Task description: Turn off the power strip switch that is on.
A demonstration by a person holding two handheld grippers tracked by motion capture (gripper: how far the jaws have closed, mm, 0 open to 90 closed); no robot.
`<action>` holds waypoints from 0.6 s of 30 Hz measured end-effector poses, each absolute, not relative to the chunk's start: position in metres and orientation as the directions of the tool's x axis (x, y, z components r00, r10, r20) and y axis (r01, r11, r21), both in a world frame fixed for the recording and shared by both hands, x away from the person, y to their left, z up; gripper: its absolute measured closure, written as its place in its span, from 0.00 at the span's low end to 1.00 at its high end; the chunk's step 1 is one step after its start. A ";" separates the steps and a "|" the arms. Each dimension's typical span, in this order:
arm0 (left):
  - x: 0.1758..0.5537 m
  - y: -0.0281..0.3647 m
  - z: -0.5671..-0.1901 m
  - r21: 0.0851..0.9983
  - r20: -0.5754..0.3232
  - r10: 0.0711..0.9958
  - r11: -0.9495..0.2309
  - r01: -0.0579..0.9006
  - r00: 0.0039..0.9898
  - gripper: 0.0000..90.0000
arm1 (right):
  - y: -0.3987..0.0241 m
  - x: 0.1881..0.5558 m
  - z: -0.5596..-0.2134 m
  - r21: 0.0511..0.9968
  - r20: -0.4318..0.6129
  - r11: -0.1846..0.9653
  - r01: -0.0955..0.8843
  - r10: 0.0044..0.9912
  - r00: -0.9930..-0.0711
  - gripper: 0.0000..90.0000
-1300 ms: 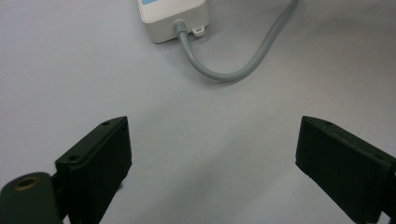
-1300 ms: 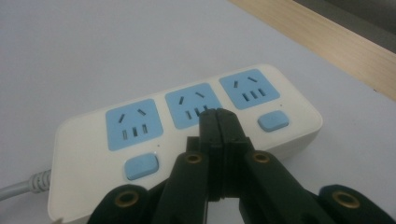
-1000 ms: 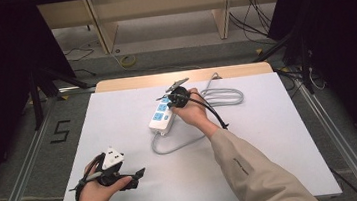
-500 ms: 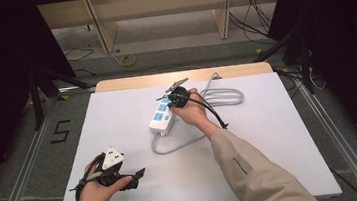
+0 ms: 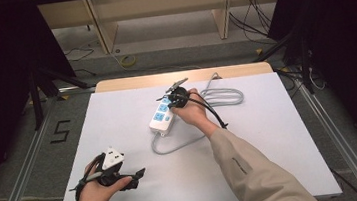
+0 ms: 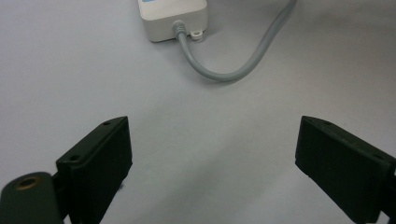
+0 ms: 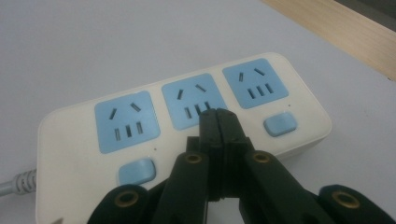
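My left gripper (image 5: 136, 175) lay idle at the table's (image 5: 280, 135) near left corner, jaws spread, nothing between them. The power strip (image 5: 162, 116) sat mid-table, cord (image 5: 224, 95) looped behind it. My right gripper (image 7: 218, 122), jaws pressed together and empty, hovered at the middle switch (image 7: 218, 140), which it hid. I judged the pressing underway; the other two switches remained.

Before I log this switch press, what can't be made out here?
- Middle switch of the power strip: right gripper view, hidden behind the closed fingers.
- Whether the fingers touch it: cannot tell.
- Cable plug end: high view, too small to find.
- Strip's far end: left gripper view, cut off by the top edge.
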State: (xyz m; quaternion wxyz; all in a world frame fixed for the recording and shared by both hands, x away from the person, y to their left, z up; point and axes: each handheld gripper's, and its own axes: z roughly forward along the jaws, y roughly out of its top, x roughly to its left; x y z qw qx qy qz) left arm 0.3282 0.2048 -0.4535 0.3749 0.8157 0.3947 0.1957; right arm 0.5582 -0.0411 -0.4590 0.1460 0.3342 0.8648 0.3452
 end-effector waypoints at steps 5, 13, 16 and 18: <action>0.328 0.205 -0.454 0.766 0.024 0.790 -0.408 0.497 0.612 0.12 | -0.040 0.559 -0.459 0.690 -0.026 0.543 0.478 0.679 -0.734 1.00; 0.328 0.205 -0.454 0.766 0.024 0.790 -0.409 0.497 0.613 0.12 | -0.038 0.559 -0.460 0.686 -0.030 0.550 0.477 0.676 -0.736 1.00; 0.328 0.205 -0.454 0.766 0.024 0.790 -0.408 0.496 0.613 0.12 | -0.038 0.560 -0.459 0.677 -0.017 0.547 0.492 0.680 -0.733 1.00; 0.328 0.205 -0.454 0.766 0.024 0.790 -0.409 0.497 0.613 0.12 | -0.038 0.561 -0.459 0.675 -0.017 0.550 0.492 0.678 -0.735 1.00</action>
